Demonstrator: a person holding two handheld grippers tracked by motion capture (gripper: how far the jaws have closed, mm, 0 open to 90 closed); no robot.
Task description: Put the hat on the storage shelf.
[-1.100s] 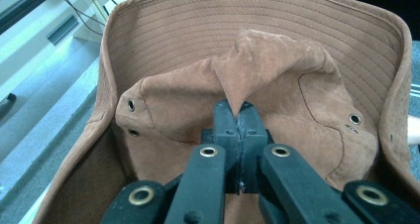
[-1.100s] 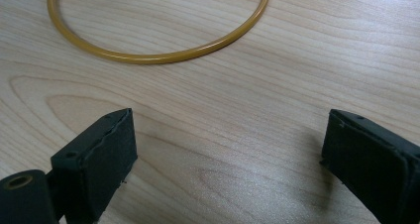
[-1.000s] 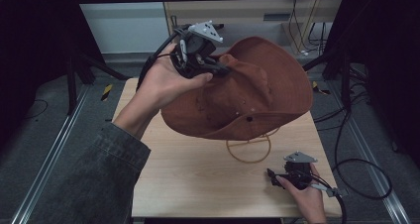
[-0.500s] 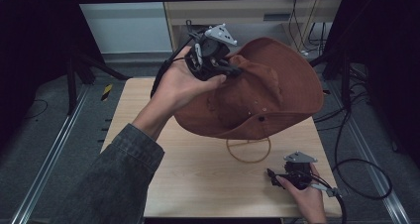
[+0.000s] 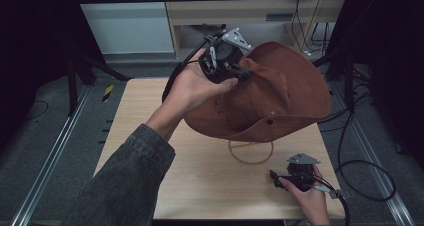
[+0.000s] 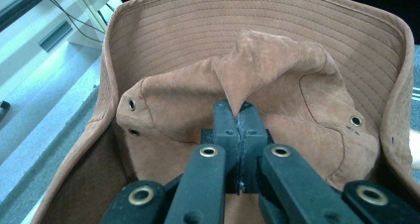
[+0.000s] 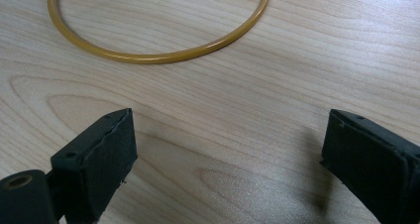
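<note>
From above, your left gripper (image 5: 239, 68) has carried the brown hat (image 5: 280, 98) up toward 1 o'clock, over the gold ring stand (image 5: 251, 152). Its own view shows jaws pinching the crown (firmly). Your right gripper (image 7: 228, 149) rests wide open at 5 o'clock.

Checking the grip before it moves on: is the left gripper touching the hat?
Touching. In the left gripper view, the left gripper is shut on a pinched fold of the hat.

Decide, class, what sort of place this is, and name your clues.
Probably a lab or recording workspace: a wooden table between metal floor rails, loose cables on grey carpet, and dark curtains at the sides.
</note>
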